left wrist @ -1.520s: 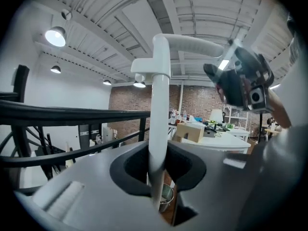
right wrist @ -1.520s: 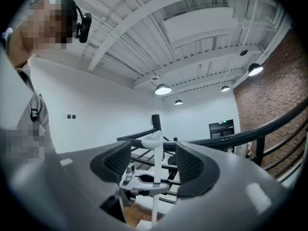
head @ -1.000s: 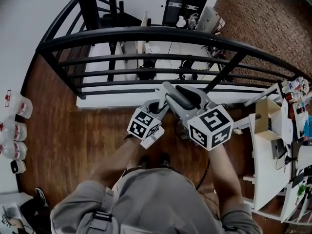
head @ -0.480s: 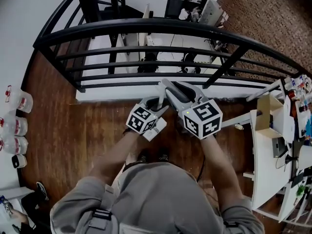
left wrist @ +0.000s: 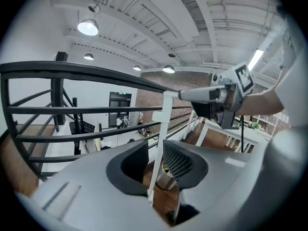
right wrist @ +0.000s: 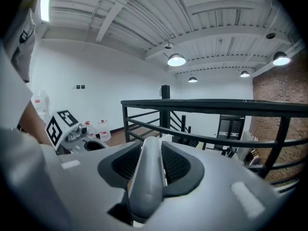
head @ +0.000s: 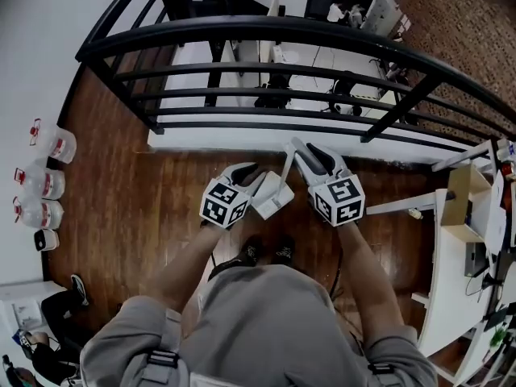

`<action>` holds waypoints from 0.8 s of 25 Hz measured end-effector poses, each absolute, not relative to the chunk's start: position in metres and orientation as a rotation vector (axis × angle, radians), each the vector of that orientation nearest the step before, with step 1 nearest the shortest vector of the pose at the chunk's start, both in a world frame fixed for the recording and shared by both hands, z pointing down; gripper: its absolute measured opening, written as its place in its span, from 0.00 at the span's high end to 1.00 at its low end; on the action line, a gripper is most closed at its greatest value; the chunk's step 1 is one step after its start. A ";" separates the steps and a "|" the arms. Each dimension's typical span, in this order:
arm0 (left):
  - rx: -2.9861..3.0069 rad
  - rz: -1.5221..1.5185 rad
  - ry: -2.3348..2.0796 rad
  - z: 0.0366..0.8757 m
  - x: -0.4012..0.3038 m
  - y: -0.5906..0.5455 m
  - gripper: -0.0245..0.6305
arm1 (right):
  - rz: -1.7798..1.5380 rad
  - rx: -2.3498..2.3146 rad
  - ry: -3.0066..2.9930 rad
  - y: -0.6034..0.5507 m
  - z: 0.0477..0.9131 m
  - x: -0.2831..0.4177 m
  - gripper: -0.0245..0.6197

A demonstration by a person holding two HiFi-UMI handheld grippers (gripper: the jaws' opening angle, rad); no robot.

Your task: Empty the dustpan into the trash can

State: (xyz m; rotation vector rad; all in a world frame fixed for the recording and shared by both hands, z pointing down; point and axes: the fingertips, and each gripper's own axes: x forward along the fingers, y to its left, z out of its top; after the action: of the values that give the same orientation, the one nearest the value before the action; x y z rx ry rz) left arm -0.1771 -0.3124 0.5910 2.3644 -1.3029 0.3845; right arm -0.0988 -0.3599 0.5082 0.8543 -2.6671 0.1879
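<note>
Now | right gripper [right wrist: 153, 153] closed on handle [right wrist: 144, 191] | left gripper [left wrist: 155, 162] closing, seemingly loose round dustpan edge [left wrist: 161, 143] | railing [head: 282, 31] ahead

This is a mezzanine in a loft-style office or workshop. A black steel railing [head: 282, 31] edges a wooden floor [head: 137, 208] above a lower level with desks and office chairs [head: 274, 95]. A brick wall [head: 459, 31], bare ceiling beams [right wrist: 144, 13], pendant lamps [right wrist: 176, 59] and a cluttered white counter [head: 451, 280] complete it.
</note>
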 end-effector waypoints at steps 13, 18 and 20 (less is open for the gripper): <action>2.368 0.328 -1.253 0.583 -0.164 -0.301 0.95 | 0.235 0.751 -2.615 -0.345 0.577 -0.028 0.76; 2.394 0.343 -1.130 0.592 -0.128 -0.302 0.95 | 0.287 0.797 -2.570 -0.331 0.590 0.001 0.76; 2.411 0.346 -1.081 0.592 -0.114 -0.303 0.95 | 0.304 0.822 -2.548 -0.325 0.595 0.011 0.76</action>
State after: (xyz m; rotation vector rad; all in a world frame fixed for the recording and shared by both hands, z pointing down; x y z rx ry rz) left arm -0.1143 -0.3035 0.5917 2.4108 -1.0815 0.3462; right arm 0.0115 -0.3251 0.5950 0.8219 -2.5480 0.3036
